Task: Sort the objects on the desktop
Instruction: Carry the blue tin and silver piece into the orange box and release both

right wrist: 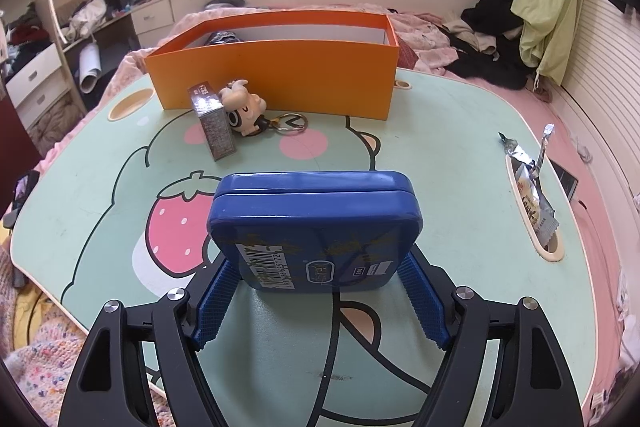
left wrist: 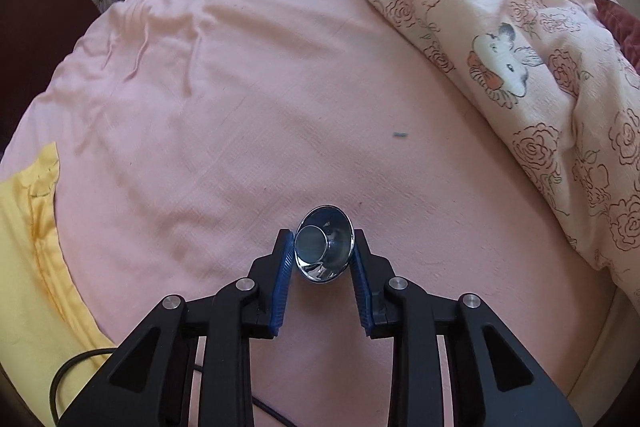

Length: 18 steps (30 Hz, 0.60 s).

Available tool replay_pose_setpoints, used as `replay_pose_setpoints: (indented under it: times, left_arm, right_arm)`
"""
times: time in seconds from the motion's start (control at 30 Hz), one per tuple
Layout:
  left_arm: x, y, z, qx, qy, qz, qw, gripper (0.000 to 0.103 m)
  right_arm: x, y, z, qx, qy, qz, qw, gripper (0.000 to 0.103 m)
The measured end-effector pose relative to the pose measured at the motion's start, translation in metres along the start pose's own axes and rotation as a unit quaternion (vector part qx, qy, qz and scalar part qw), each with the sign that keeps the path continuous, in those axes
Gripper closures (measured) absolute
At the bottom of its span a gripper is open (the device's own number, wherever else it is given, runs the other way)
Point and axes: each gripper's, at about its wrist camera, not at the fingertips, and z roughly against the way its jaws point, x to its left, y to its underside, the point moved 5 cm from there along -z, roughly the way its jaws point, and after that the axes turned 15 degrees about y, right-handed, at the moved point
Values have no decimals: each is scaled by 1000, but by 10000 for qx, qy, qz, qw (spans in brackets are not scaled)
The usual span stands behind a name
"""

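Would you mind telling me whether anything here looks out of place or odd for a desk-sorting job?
Yes: the left gripper is clamped on a small shiny metal cup over the pink bedsheet, not over the desk. On the desk, torn foil snack wrappers stick up from the slot at its right edge, like litter.

One shiny metal cup (left wrist: 325, 245), one blue tin (right wrist: 314, 233), one orange box (right wrist: 280, 71), one small carton (right wrist: 214, 125), one cartoon keychain (right wrist: 248, 109), two snack wrappers (right wrist: 532, 195).
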Motion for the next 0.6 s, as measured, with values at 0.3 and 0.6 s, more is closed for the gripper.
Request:
replay_pose_setpoints:
  times: [0.3,0.6]
  left_arm:
    - [-41,-20,93,-1367,1052,-266,9846,74]
    - [-199,-38,190,-2066,2441,-1814,9300,74]
  right_arm:
    - [-2,1,-1,2,-5,-2,10000,28]
    - [-3,-1,1,-44,-119,-66,9999,37]
